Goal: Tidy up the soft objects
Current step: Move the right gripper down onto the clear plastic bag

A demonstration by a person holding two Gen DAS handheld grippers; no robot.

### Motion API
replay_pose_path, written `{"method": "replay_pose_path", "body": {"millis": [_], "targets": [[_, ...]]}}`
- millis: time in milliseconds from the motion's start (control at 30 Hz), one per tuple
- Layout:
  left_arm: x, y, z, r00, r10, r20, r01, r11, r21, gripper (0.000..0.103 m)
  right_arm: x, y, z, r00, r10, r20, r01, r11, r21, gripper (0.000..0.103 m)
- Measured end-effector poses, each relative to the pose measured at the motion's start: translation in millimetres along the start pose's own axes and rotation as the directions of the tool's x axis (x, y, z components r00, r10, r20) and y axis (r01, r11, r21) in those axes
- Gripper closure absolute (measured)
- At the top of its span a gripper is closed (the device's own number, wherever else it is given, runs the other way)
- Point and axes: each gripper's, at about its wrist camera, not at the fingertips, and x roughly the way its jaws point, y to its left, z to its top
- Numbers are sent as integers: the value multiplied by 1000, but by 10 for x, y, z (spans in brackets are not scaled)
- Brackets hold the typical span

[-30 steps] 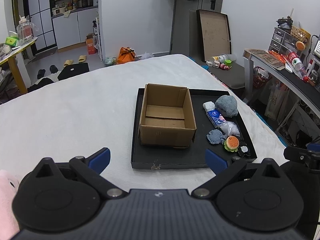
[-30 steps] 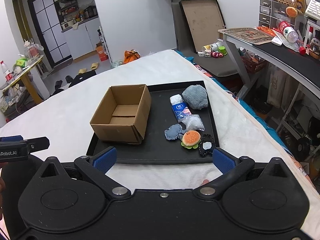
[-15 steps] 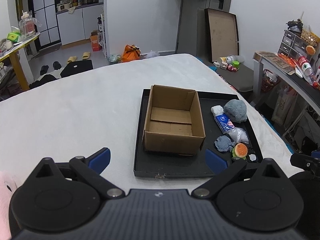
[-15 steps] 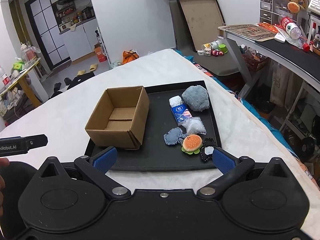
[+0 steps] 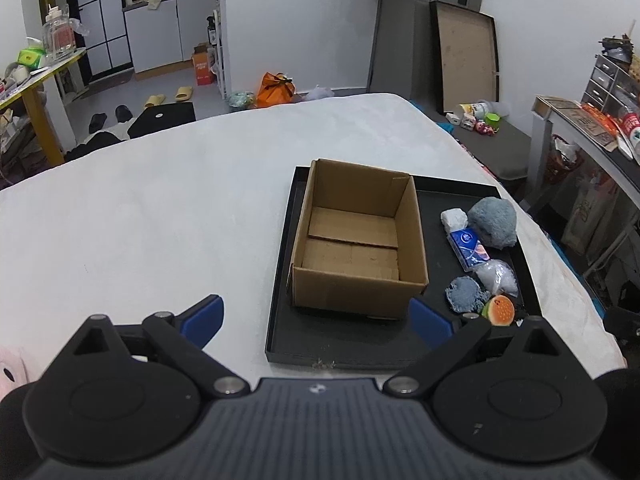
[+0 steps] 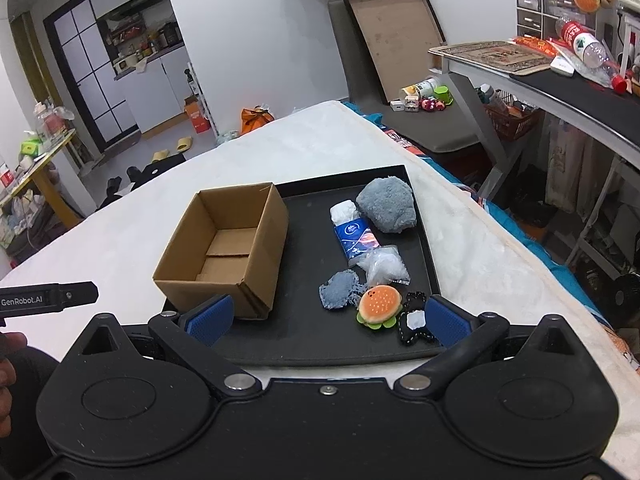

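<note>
Claws first: the left claw [image 5: 316,320] is spread wide and empty above the near edge of the black tray [image 5: 280,308]; the right claw [image 6: 326,318] is equally wide, holding nothing, its right fingertip [image 6: 444,320] just beside the black-and-white toy [image 6: 414,318]. On the tray an empty cardboard box [image 6: 224,248] fills the left half. Right of it lie a grey plush [image 6: 388,206], tissue packet [image 6: 356,236], clear bag [image 6: 384,266], denim piece [image 6: 340,290] and burger toy [image 6: 378,304]. Open white bed [image 5: 140,220] spreads left.
</note>
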Motion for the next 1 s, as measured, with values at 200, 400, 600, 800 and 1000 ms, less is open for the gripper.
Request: {"method": "replay_pose_path", "body": {"millis": [200, 400, 600, 800, 1000], "targets": [[201, -40, 49, 1000, 18, -12, -19, 1000, -8, 4, 198, -138, 38, 1000, 6, -11, -6, 1000, 21, 0], [414, -42, 138, 1000, 25, -18, -26, 999, -37, 4, 383, -309, 48, 1000, 1, -30, 1, 997, 78, 0], [692, -10, 252, 997, 52, -53, -56, 996, -70, 12, 590, -432, 68, 999, 8, -47, -2, 993, 115, 0], [956, 46, 318, 993, 62, -102, -73, 991, -108, 25, 809, -528, 92, 998, 14, -64, -4, 988, 151, 0], [1213, 72, 339, 985, 80, -151, -99, 987, -127, 38, 1053, -605, 148, 997, 9, -79, 4, 986, 169, 1]]}}
